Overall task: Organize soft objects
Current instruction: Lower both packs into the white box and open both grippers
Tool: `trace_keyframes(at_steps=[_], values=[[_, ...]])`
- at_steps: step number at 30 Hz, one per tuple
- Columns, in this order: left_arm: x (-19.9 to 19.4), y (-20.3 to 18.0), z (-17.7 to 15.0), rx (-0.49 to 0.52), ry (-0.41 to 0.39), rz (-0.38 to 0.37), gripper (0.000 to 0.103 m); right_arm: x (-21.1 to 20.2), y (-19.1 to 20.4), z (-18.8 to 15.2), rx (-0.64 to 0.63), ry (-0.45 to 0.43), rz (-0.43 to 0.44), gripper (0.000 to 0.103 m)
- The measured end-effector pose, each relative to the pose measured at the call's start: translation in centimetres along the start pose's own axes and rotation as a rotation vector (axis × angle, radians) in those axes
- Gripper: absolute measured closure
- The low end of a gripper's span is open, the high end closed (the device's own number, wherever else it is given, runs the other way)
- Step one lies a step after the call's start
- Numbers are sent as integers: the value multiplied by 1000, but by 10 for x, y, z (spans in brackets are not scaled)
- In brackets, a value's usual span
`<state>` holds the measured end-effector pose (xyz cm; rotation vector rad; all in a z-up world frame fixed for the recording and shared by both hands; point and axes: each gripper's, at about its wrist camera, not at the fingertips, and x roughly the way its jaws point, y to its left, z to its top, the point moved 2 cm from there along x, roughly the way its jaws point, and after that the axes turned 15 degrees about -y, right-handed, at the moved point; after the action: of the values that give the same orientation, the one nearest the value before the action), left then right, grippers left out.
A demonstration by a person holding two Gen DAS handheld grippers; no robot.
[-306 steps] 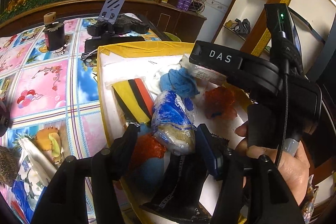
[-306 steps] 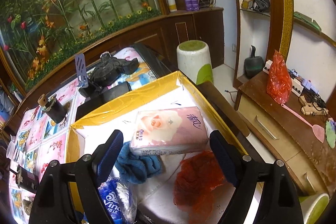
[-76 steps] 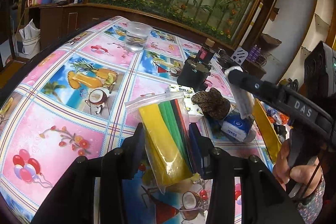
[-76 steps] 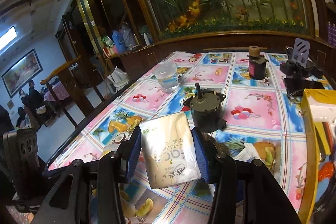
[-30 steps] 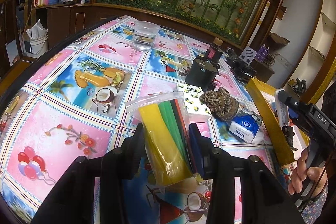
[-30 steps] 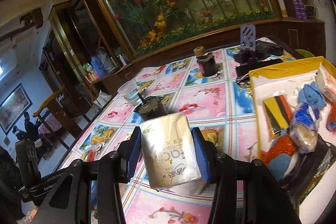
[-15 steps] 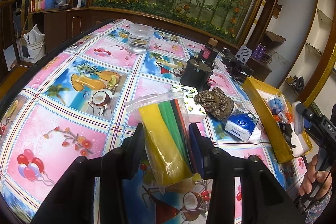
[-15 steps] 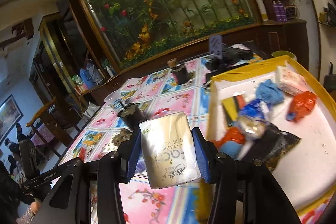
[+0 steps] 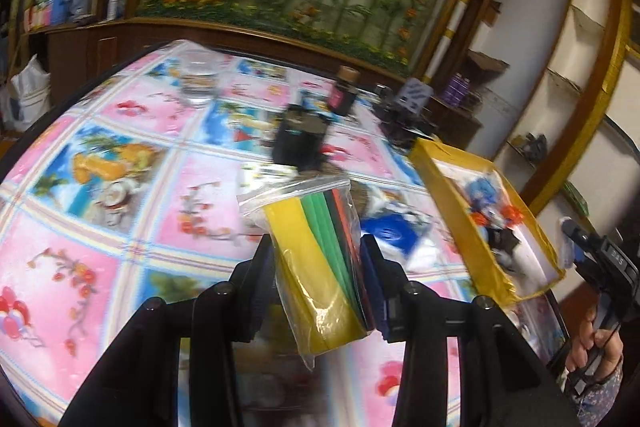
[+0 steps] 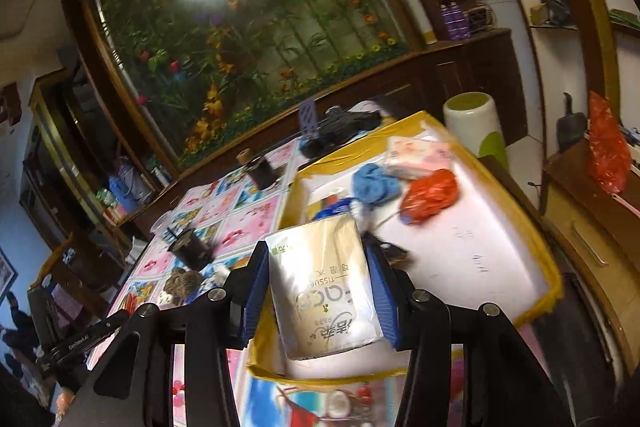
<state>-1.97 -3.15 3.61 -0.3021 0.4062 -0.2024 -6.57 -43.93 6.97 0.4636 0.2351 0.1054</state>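
My left gripper (image 9: 318, 269) is shut on a clear zip bag of coloured felt sheets (image 9: 316, 259), yellow, green, black and red, held above the table. My right gripper (image 10: 318, 291) is shut on a pale gold tissue pack (image 10: 324, 287), held over the near edge of the yellow-rimmed box (image 10: 516, 203). In the box lie a blue cloth (image 10: 374, 185), a red mesh bundle (image 10: 430, 195) and a pink tissue pack (image 10: 418, 155). The box also shows in the left wrist view (image 9: 444, 211), at the right, with the right gripper (image 9: 600, 259) beyond it.
On the fruit-print tablecloth (image 9: 120, 195) stand a glass of water (image 9: 200, 79), a black motor-like object (image 9: 300, 139) and a small dark bottle (image 9: 344, 95). A blue tissue packet (image 9: 390, 233) lies beside the box. A green-topped white stool (image 10: 474, 125) stands beyond the table.
My right gripper has swung right with the tissue pack and now hangs over the box's near edge. My left gripper has turned right with the felt bag; the view is blurred.
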Motion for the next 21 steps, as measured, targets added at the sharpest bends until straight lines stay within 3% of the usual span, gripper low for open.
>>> trace_keyframes(at_steps=[11,17,21], values=[[45,-149,-12,111,112,-289,63,-3,-25,9,-1,10,-70,51],[81,-221,-30,176,179,-364,63,12,-42,15,8,41,-134,51],[102,-235,-51,190,249,-367,63,22,-60,9,46,75,-154,51]])
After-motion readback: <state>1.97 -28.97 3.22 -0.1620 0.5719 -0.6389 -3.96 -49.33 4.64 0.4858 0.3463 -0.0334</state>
